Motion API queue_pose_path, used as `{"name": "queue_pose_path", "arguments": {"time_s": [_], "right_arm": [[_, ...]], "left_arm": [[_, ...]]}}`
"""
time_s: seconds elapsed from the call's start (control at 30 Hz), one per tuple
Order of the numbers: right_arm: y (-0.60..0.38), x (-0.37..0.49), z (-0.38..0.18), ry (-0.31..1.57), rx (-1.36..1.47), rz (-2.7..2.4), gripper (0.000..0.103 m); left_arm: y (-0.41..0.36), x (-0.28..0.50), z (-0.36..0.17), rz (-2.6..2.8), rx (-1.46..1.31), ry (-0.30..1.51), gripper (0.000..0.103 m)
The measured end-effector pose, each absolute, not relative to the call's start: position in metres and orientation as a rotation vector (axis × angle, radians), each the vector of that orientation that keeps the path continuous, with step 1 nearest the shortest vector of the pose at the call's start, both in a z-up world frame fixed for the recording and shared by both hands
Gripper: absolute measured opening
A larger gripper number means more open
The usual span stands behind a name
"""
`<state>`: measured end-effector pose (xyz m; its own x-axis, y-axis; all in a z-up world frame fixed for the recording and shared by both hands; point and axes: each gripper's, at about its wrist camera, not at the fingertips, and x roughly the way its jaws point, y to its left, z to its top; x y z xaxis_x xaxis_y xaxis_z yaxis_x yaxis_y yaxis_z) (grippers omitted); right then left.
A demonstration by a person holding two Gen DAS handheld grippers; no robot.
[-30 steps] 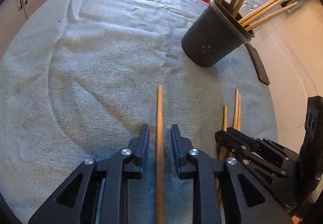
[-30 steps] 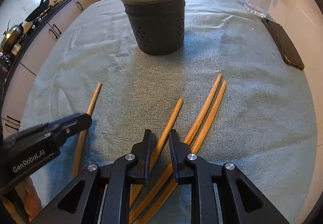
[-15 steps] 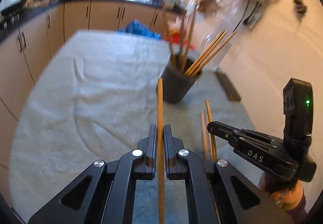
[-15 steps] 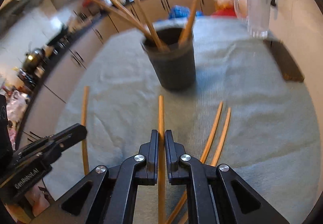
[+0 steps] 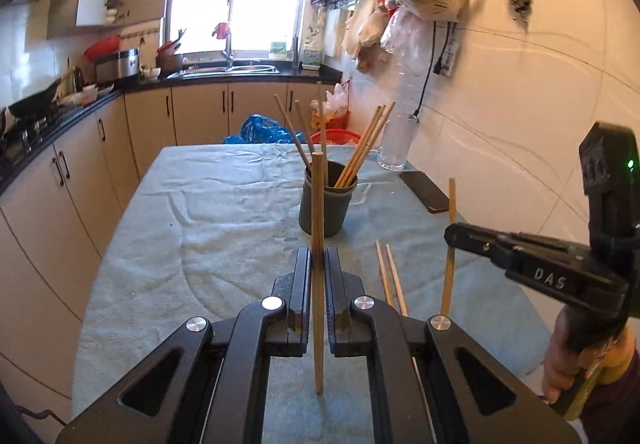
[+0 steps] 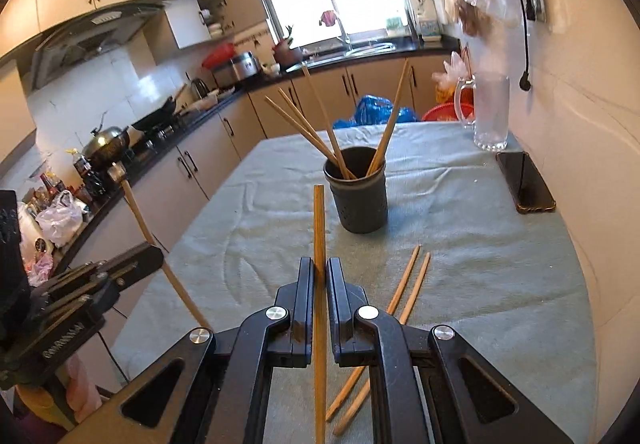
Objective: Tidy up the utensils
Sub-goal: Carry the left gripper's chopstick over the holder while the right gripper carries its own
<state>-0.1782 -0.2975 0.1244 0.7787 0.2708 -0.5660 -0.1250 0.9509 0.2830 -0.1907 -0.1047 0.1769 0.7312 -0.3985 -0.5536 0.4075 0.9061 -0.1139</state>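
Now lifted off the cloth since a second ago | left gripper (image 5: pixel 317 272) clamps one chopstick (image 5: pixel 317 204) | right gripper (image 6: pixel 319 276) clamps another chopstick (image 6: pixel 319 228) | two chopsticks (image 6: pixel 412 280) lie on grey towel (image 6: pixel 500 264) near dark holder (image 6: pixel 357 196) | kitchen cabinets (image 5: pixel 200 112), window behind.

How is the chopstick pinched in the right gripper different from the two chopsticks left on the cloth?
The chopstick in the right gripper is lifted clear of the cloth and gripped; the two loose chopsticks lie flat, untouched. It points toward the black holder; they slant rightward as a close pair. All three look like the same plain wood.
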Motion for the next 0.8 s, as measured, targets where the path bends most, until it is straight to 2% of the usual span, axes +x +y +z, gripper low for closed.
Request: {"name": "queue_pose_path", "arguments": {"time_s": [0.43,0.8], "right_arm": [[-0.3,-0.195,0.147,0.544,0.216,0.199,0.007],[-0.322,-0.163,0.184,0.473,0.225,0.159,0.007]], "left_arm": [[-0.104,-0.199,0.203,-0.465,-0.015,0.543,0.006],[-0.125,-0.146,0.244,-0.465,-0.041,0.481,0.006]]}}
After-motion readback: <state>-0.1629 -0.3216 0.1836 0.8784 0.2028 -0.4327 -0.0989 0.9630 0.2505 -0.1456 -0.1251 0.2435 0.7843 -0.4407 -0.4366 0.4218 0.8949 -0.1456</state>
